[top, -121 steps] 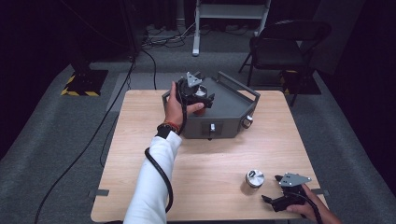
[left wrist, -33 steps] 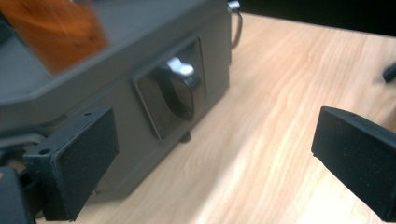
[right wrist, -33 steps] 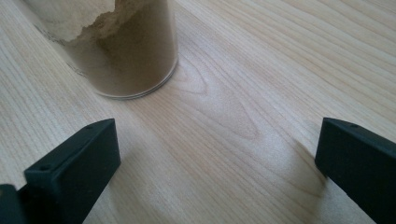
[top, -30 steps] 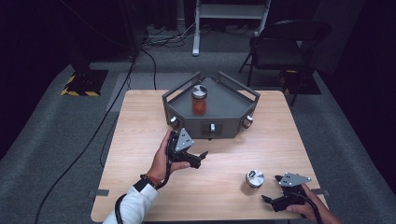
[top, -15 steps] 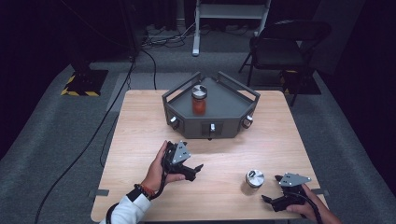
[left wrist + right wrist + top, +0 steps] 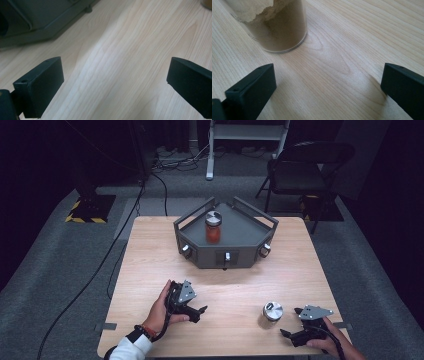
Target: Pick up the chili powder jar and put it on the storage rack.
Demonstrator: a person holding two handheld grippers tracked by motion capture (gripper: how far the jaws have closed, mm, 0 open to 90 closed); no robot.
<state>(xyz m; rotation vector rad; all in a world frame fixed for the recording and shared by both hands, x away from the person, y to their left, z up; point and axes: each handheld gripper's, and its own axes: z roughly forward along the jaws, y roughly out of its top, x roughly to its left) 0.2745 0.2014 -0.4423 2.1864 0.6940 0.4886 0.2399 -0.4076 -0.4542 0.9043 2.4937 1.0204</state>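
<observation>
High view: silver-lidded jar (image 6: 272,314) upright on the bench (image 6: 150,270), just left of the right hand-held gripper (image 6: 291,329); left hand-held gripper (image 6: 201,312) farther off. Red-filled jar (image 6: 213,227) stands in the grey tray (image 6: 250,237).
Left gripper view: left hand-held gripper (image 6: 112,85), jaws wide, empty; tray corner (image 6: 37,22) ahead-left.
Right gripper view: right hand-held gripper (image 6: 327,87), jaws wide, empty; the silver-lidded jar's base (image 6: 277,27) ahead-left, outside the gap.
</observation>
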